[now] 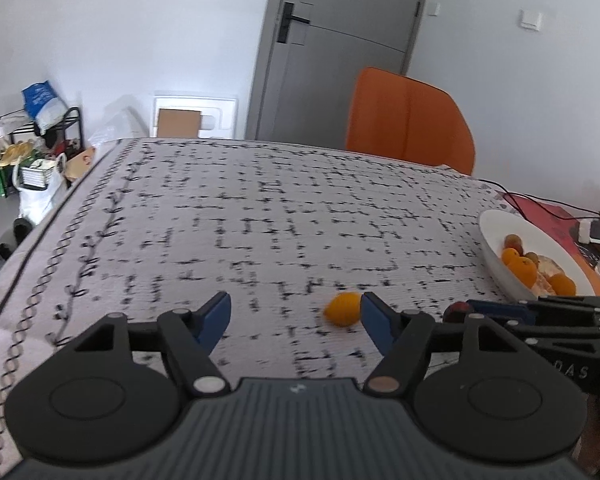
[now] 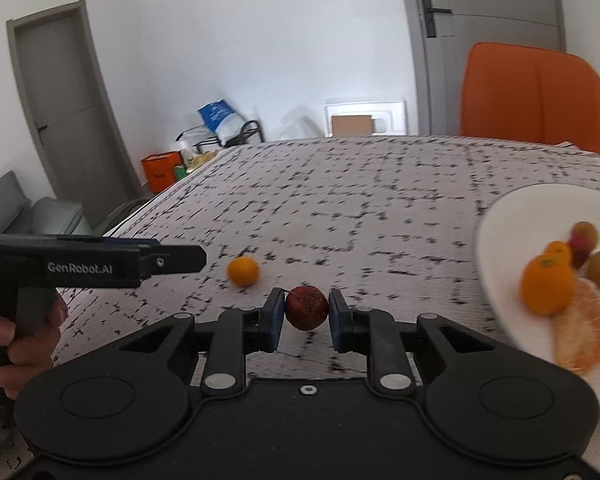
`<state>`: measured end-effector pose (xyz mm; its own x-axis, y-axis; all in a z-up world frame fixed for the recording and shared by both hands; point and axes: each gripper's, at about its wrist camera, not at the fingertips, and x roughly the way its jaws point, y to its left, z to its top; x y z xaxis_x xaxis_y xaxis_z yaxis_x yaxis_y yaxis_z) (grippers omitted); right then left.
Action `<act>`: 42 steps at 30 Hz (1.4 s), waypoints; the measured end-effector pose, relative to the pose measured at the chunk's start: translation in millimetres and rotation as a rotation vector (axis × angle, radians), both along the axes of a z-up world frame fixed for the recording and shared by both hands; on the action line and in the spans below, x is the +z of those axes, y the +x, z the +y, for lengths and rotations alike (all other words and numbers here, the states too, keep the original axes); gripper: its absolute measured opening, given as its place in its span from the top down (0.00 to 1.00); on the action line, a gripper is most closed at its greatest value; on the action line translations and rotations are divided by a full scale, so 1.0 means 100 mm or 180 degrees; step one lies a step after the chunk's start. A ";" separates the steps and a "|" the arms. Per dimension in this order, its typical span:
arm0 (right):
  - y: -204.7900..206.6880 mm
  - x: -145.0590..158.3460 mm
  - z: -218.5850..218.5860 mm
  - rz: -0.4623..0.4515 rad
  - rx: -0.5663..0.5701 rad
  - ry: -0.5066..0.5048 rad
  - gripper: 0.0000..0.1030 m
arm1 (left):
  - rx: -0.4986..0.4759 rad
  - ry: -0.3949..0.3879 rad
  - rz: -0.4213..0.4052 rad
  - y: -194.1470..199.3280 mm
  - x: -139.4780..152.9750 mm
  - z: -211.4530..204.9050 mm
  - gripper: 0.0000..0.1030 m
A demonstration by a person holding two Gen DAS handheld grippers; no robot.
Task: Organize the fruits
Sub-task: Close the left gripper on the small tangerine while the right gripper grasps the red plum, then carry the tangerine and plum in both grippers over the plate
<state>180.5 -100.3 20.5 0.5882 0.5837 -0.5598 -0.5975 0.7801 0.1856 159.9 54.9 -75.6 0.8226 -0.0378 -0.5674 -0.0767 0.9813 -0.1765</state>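
While the right gripper point(image 2: 307, 309) clamps the red fruit point(image 2: 306, 307), the wide-spread left gripper point(image 1: 296, 316) must close on the orange point(image 1: 343, 309) near the table's point(image 1: 260, 208) right edge.

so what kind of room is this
Probably a home dining area: a table with a patterned tablecloth, an orange chair pulled up to it, and a white plate of fruit.
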 end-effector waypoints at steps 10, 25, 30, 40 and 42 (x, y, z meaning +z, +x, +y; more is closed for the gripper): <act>0.00 0.19 -0.38 -0.0125 -0.0298 0.0064 0.79 | -0.0191 0.0088 0.0209 0.25 -0.15 -0.32 0.54; -0.01 0.22 -0.85 -0.0199 -0.0643 0.0138 0.79 | -0.0328 0.0068 0.0081 0.29 -0.02 -0.63 0.74; -0.01 0.20 -1.02 -0.0200 -0.0754 0.0176 0.79 | -0.0383 0.0094 0.0040 0.33 0.04 -0.74 0.74; 0.00 0.14 -1.29 -0.0169 -0.0946 0.0218 0.79 | -0.0515 0.0127 -0.0021 0.38 0.10 -0.98 0.74; 0.00 0.13 -1.33 -0.0168 -0.0978 0.0210 0.79 | -0.0540 0.0127 -0.0029 0.40 0.12 -1.02 0.74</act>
